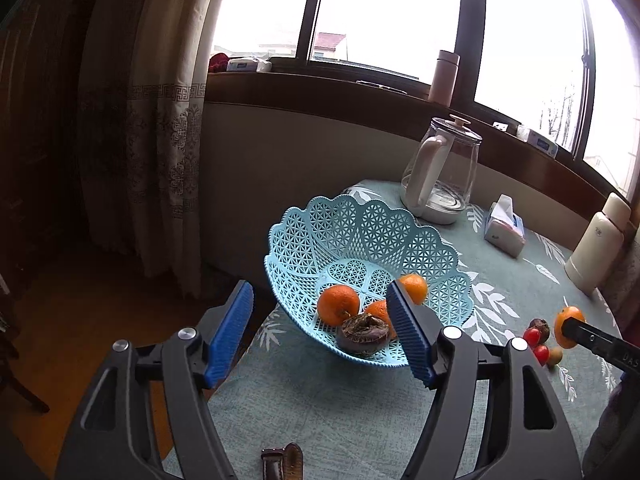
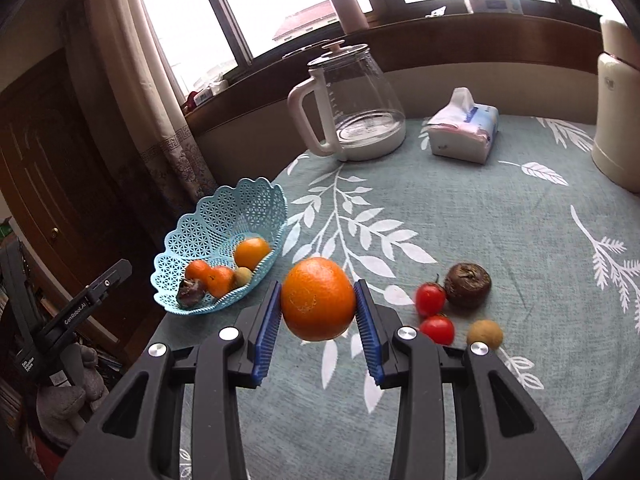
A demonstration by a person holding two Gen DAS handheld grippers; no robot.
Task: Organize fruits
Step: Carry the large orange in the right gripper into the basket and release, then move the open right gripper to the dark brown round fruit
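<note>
My right gripper (image 2: 318, 287) is shut on a large orange (image 2: 318, 300), held between the blue pads just above the tablecloth. To its right on the cloth lie two red tomatoes (image 2: 430, 299), a dark wrinkled fruit (image 2: 468, 285) and a small brown fruit (image 2: 485, 334). A light blue lattice basket (image 2: 224, 216) at the table's left edge holds three oranges, a small greenish fruit and a dark fruit. My left gripper (image 1: 319, 294) is open, its fingers level with the near side of the basket (image 1: 360, 232). The left wrist view shows the held orange (image 1: 568, 320) at far right.
A glass kettle (image 2: 352, 108), a tissue pack (image 2: 464, 128) and a cream flask (image 2: 616, 120) stand at the back of the table. A brown watch strap (image 1: 282, 462) lies near the front edge. The table drops off left of the basket, toward a curtain (image 1: 160, 140).
</note>
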